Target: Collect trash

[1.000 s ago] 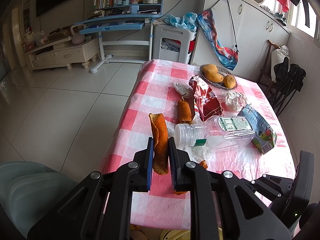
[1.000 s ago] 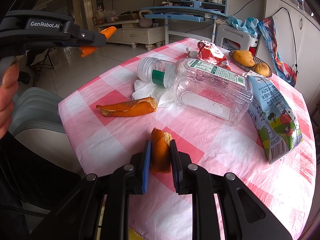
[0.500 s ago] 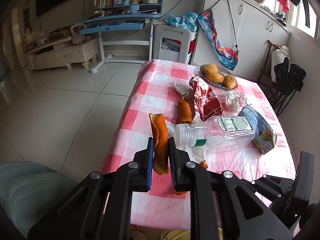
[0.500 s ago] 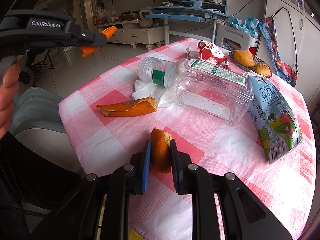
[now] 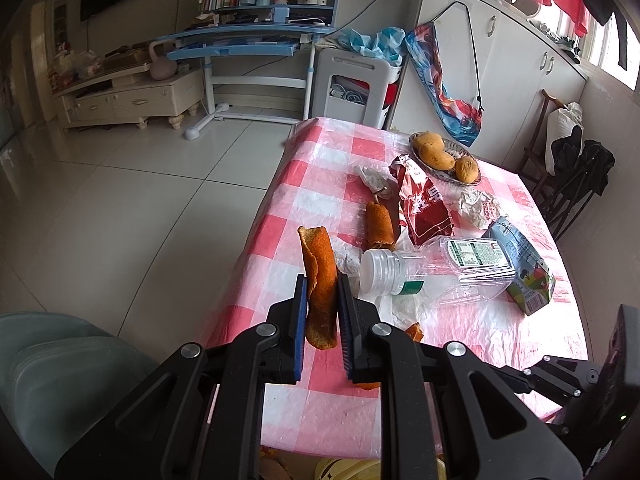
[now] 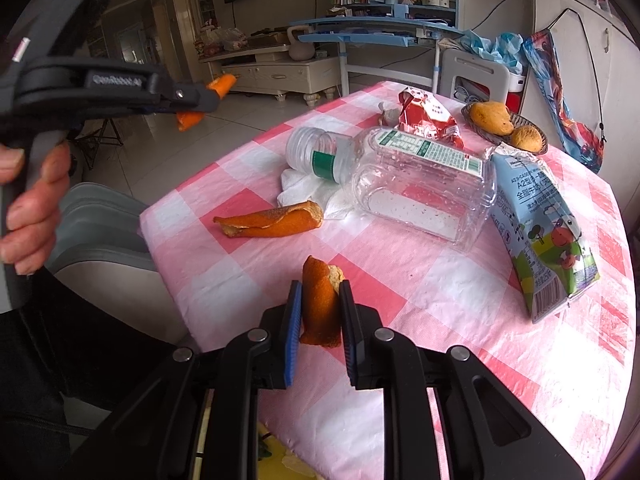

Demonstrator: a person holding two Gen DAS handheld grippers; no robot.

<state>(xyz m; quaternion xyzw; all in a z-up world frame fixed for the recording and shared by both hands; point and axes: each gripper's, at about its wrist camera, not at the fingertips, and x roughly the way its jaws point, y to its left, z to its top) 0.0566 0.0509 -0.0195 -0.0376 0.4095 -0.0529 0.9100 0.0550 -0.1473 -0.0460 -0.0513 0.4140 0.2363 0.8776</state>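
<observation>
My left gripper point(image 5: 322, 292) is shut on a long curled strip of orange peel point(image 5: 318, 280) and holds it in the air off the table's left edge. In the right wrist view the left gripper point(image 6: 202, 100) shows at upper left in a person's hand, peel point(image 6: 188, 118) between its pads. My right gripper point(image 6: 320, 300) is shut on a shorter piece of orange peel point(image 6: 318, 304) just above the checked tablecloth point(image 6: 440, 300). A third peel point(image 6: 272, 222) lies on the cloth by a white tissue point(image 6: 304, 188); from the left wrist that peel point(image 5: 380, 222) sits mid-table.
On the table lie a clear plastic bottle point(image 6: 420, 184), a milk carton point(image 6: 544, 232), a red snack wrapper point(image 6: 428, 120), a crumpled wrapper point(image 5: 478, 208) and a basket of fruit point(image 5: 450, 172). A grey chair point(image 6: 100, 220) stands at the table's near left corner.
The right gripper has tilted slightly, so the table's things sit a little lower in its view. Both grips on the peels are unchanged, and the left gripper has kept still.
</observation>
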